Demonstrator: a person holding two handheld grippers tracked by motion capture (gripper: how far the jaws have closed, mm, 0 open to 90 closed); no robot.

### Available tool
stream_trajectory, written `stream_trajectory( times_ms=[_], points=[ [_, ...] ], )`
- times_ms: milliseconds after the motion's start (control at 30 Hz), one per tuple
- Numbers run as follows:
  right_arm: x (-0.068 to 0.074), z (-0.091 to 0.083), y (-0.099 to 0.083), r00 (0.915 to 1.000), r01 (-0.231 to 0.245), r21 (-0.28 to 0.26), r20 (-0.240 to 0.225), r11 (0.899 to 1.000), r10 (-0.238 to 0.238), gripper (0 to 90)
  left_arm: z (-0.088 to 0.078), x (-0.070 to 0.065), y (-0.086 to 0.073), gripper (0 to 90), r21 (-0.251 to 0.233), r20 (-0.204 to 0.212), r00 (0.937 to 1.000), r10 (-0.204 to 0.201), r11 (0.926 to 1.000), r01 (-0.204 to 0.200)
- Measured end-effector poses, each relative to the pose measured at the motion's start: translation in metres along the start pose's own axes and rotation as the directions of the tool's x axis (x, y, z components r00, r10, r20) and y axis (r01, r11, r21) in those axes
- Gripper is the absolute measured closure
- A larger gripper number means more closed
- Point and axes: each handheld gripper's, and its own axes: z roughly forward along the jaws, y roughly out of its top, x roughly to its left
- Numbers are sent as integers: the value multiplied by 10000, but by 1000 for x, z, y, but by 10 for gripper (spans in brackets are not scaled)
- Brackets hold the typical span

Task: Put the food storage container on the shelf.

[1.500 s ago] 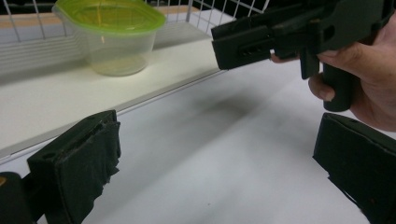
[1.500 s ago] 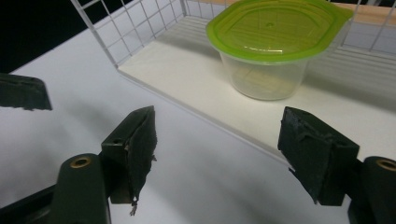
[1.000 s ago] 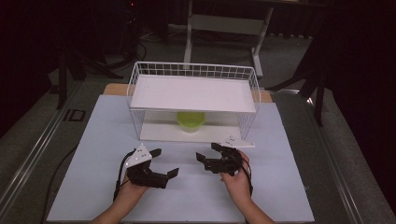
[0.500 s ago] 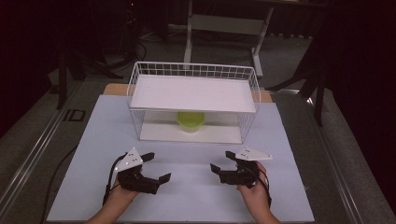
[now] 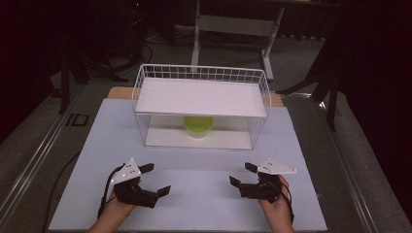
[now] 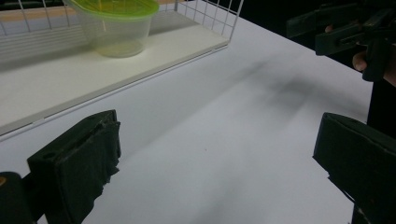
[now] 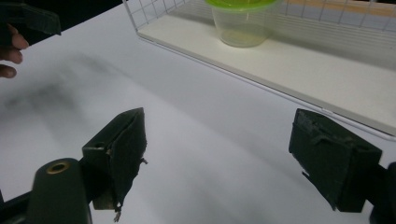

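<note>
Here, left gripper (image 5: 155, 178) and right gripper (image 5: 241, 174) both gape wide, empty, above the white table (image 5: 204, 160). Green-lidded container (image 5: 198, 126) sits inside the wire rack (image 5: 201, 82).

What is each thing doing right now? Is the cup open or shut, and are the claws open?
Left gripper: open, holding nothing, above the white table sheet.
Right gripper: open, holding nothing.
Clear container: upright on the rack's bottom shelf, its green lid on.
Wire rack: standing upright, its top shelf bare.
</note>
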Motion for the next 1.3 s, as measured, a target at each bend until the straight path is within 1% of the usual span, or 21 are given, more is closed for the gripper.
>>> stream_trajectory(
  times_ms=[167, 233, 333, 400, 433, 500, 567, 633, 700, 767, 833, 933, 1000, 1067, 1100, 1133, 1167, 1200, 1233, 1267, 1300],
  points=[
    [-1, -3, -2, 9999, -116, -44, -8, 9999, 116, 186, -5, 2, -4, 15, -13, 84, 9999, -117, 9999, 117],
    [0, -6, -2, 10000, 47, -20, 24, 10000, -47, 186, -8, 2, -5, 15, -63, 107, 9999, -105, 9999, 105],
    [1, -10, -4, 10000, 66, -57, -16, 10000, -66, 183, -12, 3, -8, 15, -168, 156, 9997, -164, 9997, 167],
    [0, -11, -6, 10000, 21, -18, -25, 10000, -21, 183, -13, 4, -10, 15, -218, 168, 9995, -278, 9994, 282],
    [0, -12, -8, 10000, -12, 49, -29, 10000, 12, 183, -13, 4, -11, 15, -177, 164, 9994, -292, 9994, 295],
    [0, -14, -12, 9999, 98, 188, 35, 9998, -99, 183, -14, 3, -12, 15, -197, 192, 9994, -292, 9994, 296],
    [0, -15, -14, 9999, 127, 161, 100, 9998, -128, 182, -15, 2, -13, 15, -175, 225, 9994, -268, 9995, 272],
    [-3, -17, -17, 9995, 256, -2, 173, 9997, -256, 183, -16, 2, -14, 15, -307, 228, 9993, -291, 9991, 298],
    [-4, -17, -17, 9988, 392, 32, 306, 9992, -393, 182, -16, 4, -15, 15, -377, 249, 9989, -398, 9985, 407],
    [-6, -16, -18, 9991, 310, 10, 273, 9995, -311, 179, -16, 4, -16, 15, -418, 228, 9987, -452, 9981, 461],
    [-9, -14, -21, 9992, 296, 134, 277, 9995, -299, 179, -16, 5, -16, 15, -389, 238, 9987, -452, 9982, 461],
    [-13, -10, -23, 9991, 291, 241, 295, 9993, -298, 177, -16, 5, -18, 15, -349, 173, 9989, -434, 9984, 440],
    [-15, -8, -25, 9992, 225, 292, 332, 9993, -235, 177, -16, 5, -19, 15, -322, 75, 9994, -328, 9989, 330],
    [-17, -7, -26, 9995, 141, 317, 292, 9994, -151, 175, -16, 6, -21, 15, -277, -137, 9990, -420, 9988, 416],
    [-17, -6, -26, 9997, 95, 333, 243, 9994, -103, 171, -16, 6, -21, 15, -277, -137, 9990, -420, 9988, 416],
    [-17, -6, -26, 9997, 95, 333, 243, 9994, -103, 171, -16, 7, -22, 15, -279, -233, 9986, -473, 9985, 466],
    [-18, -3, -27, 9999, 80, 404, 139, 9992, -85, 161, -15, 8, -23, 16, -269, -313, 9982, -503, 9984, 495],
    [-18, -3, -27, 9999, 80, 404, 139, 9992, -85, 161, -14, 9, -24, 16, -160, -398, 9980, -492, 9987, 486],
    [-18, 0, -27, 10000, 48, 433, 54, 9991, -51, 161, -12, 9, -24, 15, -180, -373, 9979, -523, 9985, 517],
    [-18, 0, -27, 10000, 48, 433, 54, 9991, -51, 161, -12, 9, -24, 16, -180, -373, 9979, -523, 9985, 517],
    [-17, 2, -28, 9998, 195, 523, 87, 9984, -199, 161, -11, 8, -23, 15, -218, -393, 9981, -473, 9987, 465]
  ],
)
